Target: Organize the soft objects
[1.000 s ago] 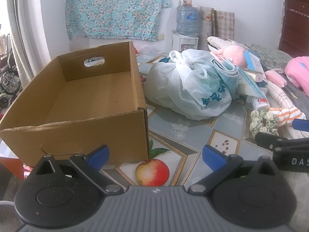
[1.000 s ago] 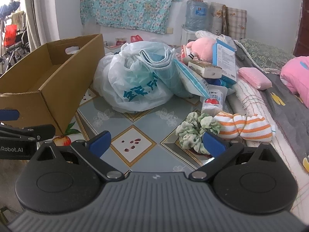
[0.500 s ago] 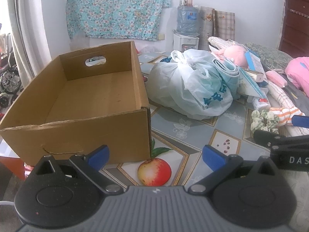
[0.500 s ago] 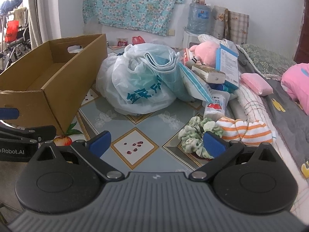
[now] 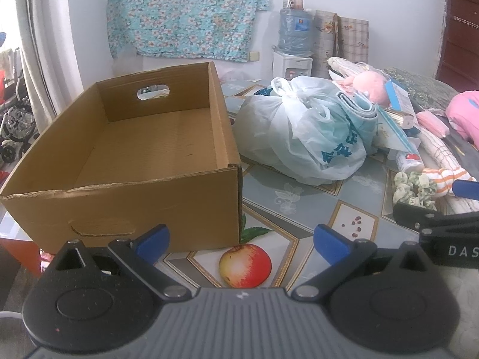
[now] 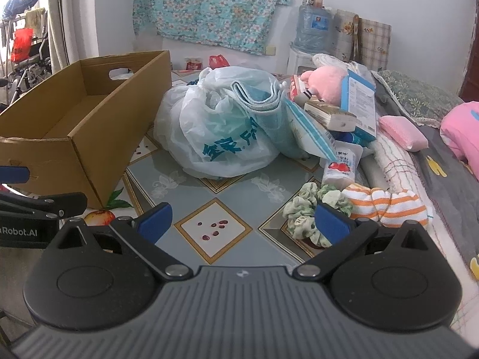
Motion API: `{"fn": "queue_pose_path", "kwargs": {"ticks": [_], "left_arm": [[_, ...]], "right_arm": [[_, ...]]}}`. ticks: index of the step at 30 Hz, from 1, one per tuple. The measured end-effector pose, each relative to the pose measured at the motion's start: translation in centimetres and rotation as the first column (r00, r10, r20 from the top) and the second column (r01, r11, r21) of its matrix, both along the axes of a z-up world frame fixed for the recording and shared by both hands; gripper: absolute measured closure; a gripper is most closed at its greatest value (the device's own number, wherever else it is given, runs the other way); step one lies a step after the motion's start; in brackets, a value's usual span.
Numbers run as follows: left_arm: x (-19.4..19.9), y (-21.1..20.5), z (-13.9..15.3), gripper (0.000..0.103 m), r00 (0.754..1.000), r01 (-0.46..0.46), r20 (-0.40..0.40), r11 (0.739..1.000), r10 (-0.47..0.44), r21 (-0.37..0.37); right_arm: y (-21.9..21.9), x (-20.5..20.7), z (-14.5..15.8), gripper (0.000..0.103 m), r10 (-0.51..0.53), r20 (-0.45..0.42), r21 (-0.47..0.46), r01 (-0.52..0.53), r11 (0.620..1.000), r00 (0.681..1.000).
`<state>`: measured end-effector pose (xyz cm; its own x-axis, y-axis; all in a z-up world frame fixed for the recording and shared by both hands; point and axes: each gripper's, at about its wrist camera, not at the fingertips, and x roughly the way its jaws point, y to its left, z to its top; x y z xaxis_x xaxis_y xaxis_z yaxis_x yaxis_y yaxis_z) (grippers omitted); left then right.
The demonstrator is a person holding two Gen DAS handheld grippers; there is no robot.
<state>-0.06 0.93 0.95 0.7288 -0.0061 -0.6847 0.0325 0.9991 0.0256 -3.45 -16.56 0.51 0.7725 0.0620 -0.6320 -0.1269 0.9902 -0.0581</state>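
Observation:
An empty cardboard box [image 5: 125, 161] stands at the left of the table; it also shows in the right wrist view [image 6: 74, 119]. Green scrunchies [image 6: 308, 212] and an orange-striped sock [image 6: 386, 203] lie just ahead of my right gripper [image 6: 244, 220], which is open and empty. The scrunchies [image 5: 414, 187] also show at the right of the left wrist view. A pink plush toy [image 6: 324, 85] sits in the far pile. My left gripper [image 5: 241, 240] is open and empty, low in front of the box's near right corner.
A tied white plastic bag [image 6: 218, 128] with a teal towel fills the table middle. Cartons and a blue box [image 6: 359, 101] are piled behind it. A pink sponge [image 6: 402, 131] and pink cloth [image 6: 461, 131] lie on the bed at right. A water dispenser [image 5: 295, 45] stands at the back.
Both grippers have drawn back and risen slightly, so the box and bag look a little farther. Nothing on the table has moved. Both stay open.

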Motion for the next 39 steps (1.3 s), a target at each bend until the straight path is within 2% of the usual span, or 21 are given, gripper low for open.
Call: {"fn": "queue_pose_path", "kwargs": {"ticks": [29, 35, 39], "left_arm": [[0.2, -0.2, -0.8, 0.0, 1.0, -0.003, -0.03, 1.0, 0.003, 0.008], [0.4, -1.6, -1.2, 0.0, 0.999, 0.042, -0.034, 0.999, -0.041, 0.028], [0.1, -3.5, -1.2, 0.0, 0.993, 0.116, -0.02, 0.992, -0.115, 0.044]], "right_arm": [[-0.5, 0.3, -0.8, 0.001, -0.004, -0.016, 0.017, 0.004, 1.0, 1.0], [-2.2, -0.1, -1.5, 0.001, -0.041, -0.012, 0.035, 0.042, 0.999, 0.999], [-4.9, -1.0, -1.9, 0.001, -0.097, 0.028, 0.076, 0.094, 0.993, 0.995]]}}
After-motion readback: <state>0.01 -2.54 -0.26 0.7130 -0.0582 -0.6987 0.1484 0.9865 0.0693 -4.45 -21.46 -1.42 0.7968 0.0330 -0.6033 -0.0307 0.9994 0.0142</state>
